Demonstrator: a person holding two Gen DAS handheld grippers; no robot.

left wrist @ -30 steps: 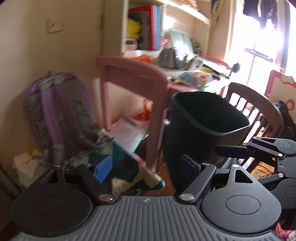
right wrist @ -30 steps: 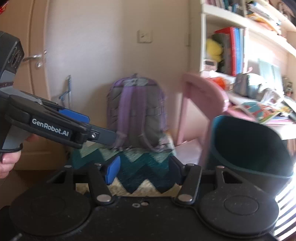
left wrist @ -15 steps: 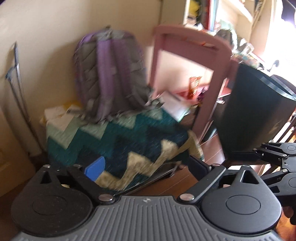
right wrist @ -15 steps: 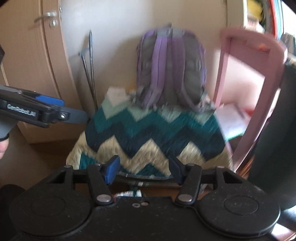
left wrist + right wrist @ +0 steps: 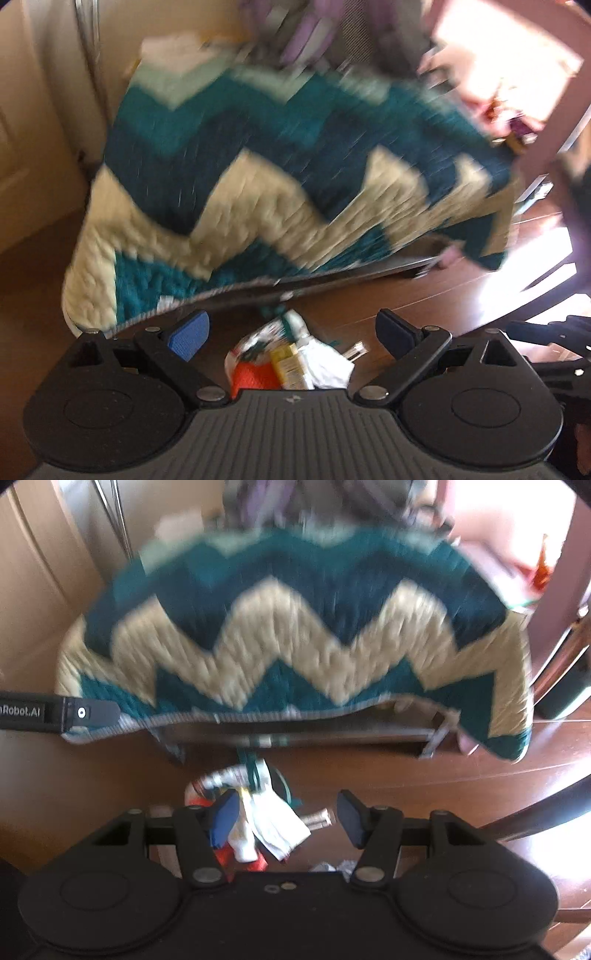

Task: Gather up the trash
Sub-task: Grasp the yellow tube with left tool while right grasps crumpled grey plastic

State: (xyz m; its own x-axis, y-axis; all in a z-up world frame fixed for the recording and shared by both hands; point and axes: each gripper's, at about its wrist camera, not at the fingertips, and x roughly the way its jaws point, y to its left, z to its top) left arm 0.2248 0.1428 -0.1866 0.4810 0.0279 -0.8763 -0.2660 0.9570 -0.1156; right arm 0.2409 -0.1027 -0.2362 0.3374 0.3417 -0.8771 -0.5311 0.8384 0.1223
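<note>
Backpack (image 5: 325,33) cut off at top edge, zigzag blanket (image 5: 280,177) motion-blurred, trash pile (image 5: 291,362) partly hidden behind gripper body

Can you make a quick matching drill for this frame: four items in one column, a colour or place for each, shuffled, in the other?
Items:
1. blanket
2. trash pile
3. floor
4. left tool's pad

Descriptions:
A. brown wood
B. blue
C. teal and cream zigzag
D. on the floor, between the open tool fingers in view

Pairs: 1-C, 2-D, 3-A, 4-B
</note>
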